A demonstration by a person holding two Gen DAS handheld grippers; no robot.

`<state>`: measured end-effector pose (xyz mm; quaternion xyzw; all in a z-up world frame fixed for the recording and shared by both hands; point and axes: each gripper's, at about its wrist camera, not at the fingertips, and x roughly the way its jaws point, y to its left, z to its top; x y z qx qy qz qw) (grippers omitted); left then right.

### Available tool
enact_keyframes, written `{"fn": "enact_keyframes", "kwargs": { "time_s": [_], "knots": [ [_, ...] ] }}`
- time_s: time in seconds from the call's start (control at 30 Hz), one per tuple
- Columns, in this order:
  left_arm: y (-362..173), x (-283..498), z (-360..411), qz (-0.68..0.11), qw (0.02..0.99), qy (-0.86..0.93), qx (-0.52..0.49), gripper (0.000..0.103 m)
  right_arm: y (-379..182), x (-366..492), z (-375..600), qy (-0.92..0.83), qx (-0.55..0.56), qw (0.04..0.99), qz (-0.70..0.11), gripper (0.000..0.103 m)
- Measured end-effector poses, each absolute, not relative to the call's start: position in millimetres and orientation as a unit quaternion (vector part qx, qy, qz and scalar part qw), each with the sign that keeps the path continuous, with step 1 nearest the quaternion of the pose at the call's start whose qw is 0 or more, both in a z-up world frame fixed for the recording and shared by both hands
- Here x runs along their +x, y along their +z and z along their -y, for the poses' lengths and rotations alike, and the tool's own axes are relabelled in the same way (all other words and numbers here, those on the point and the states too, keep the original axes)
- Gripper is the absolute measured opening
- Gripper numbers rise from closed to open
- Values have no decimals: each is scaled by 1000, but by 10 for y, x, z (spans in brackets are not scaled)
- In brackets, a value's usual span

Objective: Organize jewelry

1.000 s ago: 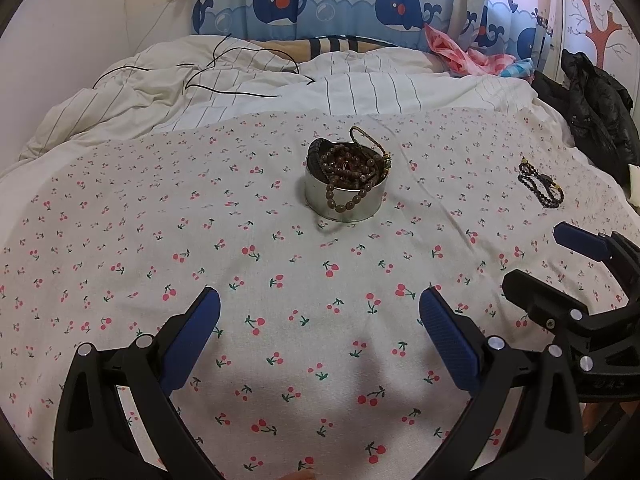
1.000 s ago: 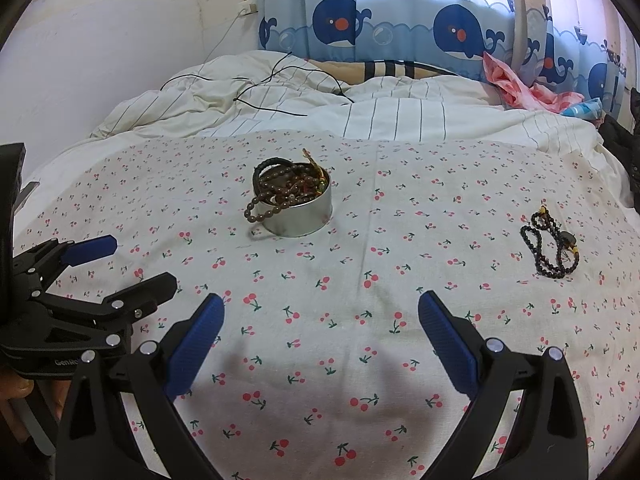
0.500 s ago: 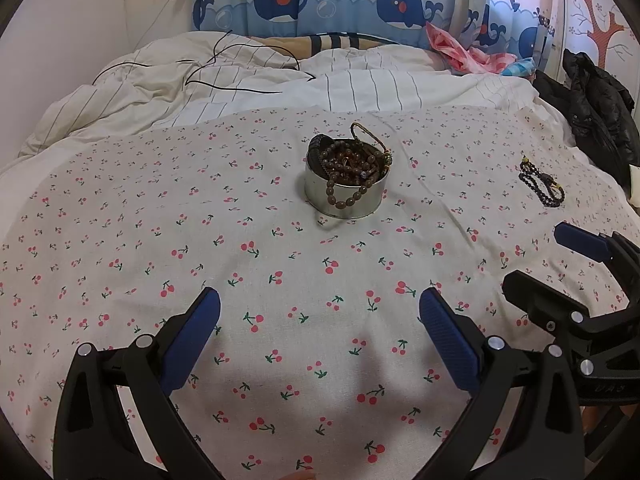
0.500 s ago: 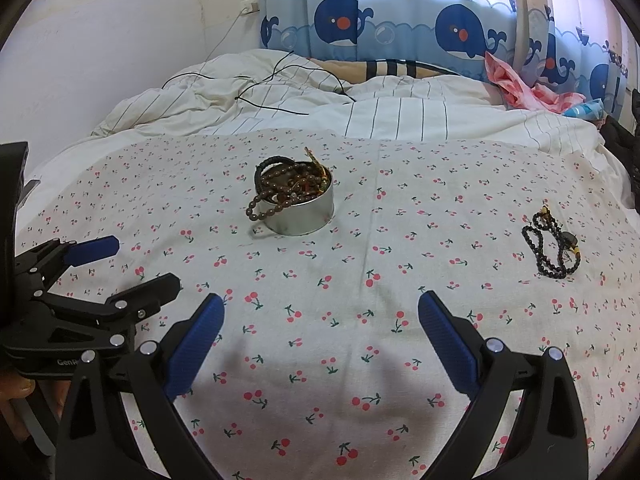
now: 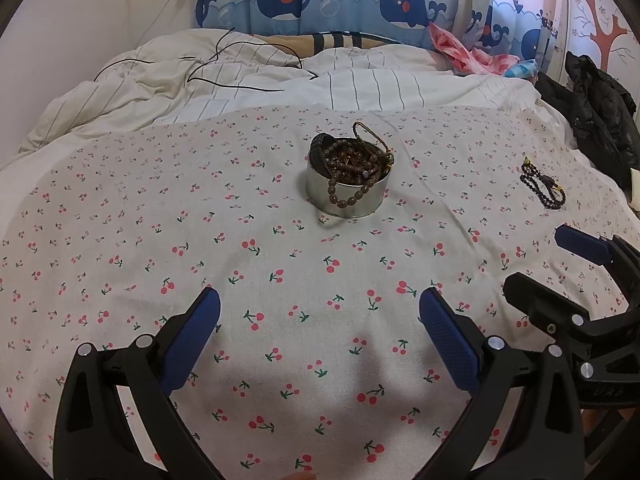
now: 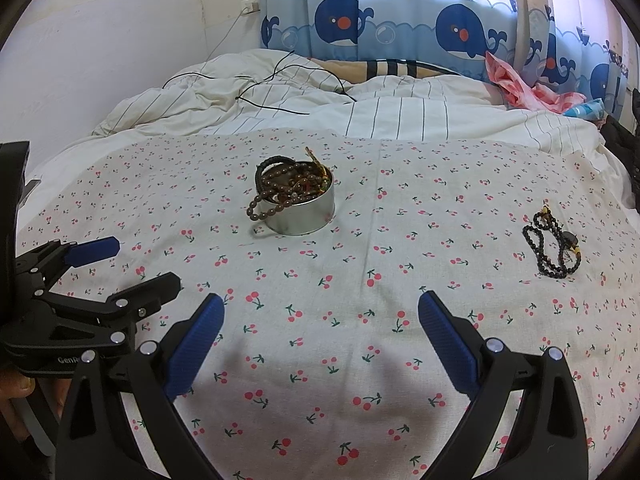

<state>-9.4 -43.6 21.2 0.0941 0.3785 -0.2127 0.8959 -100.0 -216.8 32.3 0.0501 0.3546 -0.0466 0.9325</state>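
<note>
Loose necklace: a black bead necklace (image 6: 554,246) is seen lying alone on the cherry-print bed sheet (image 6: 320,280), at about 2 o'clock from the right tool (image 6: 320,340) and well apart from it.
Tin: a round metal tin (image 6: 302,210) is placed at 12 o'clock, already filled with brown beads (image 5: 348,184); one loop is draped over its rim.
Handling: the necklace is judged light, limp and likely to slip; a single pinched strand would probably trail and swing.
Where to take hold: the bunched part near the dark pendant is judged best, where several strands can be gathered.
Right tool: released, jaws spread wide, nothing held.
Left tool (image 5: 320,340): likewise released and empty, hovering over the sheet.
</note>
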Motion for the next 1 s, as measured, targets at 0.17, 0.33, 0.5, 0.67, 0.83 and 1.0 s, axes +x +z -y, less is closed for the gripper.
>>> {"fn": "enact_keyframes", "kwargs": {
  "time_s": [0.17,0.33,0.5,0.67,0.83,1.0],
  "knots": [
    [231,-100,446,-376,897,-211,95,96,323,-1005,2169,-45,50,933,-354,94],
    [245,-111,456,-375,898,-208,100,96,326,-1005,2162,-45,50,933,-353,94],
    [250,-117,464,-372,899,-208,103,96,324,-1006,2170,-45,50,933,-354,94],
    [269,-124,464,-368,901,-204,104,96,324,-1004,2163,-45,50,933,-353,94],
    [270,-139,483,-366,902,-201,110,96,325,-1004,2173,-44,50,933,-354,94],
    [257,-124,474,-375,899,-204,100,96,325,-1003,2167,-45,50,933,-353,94]
  ]
}}
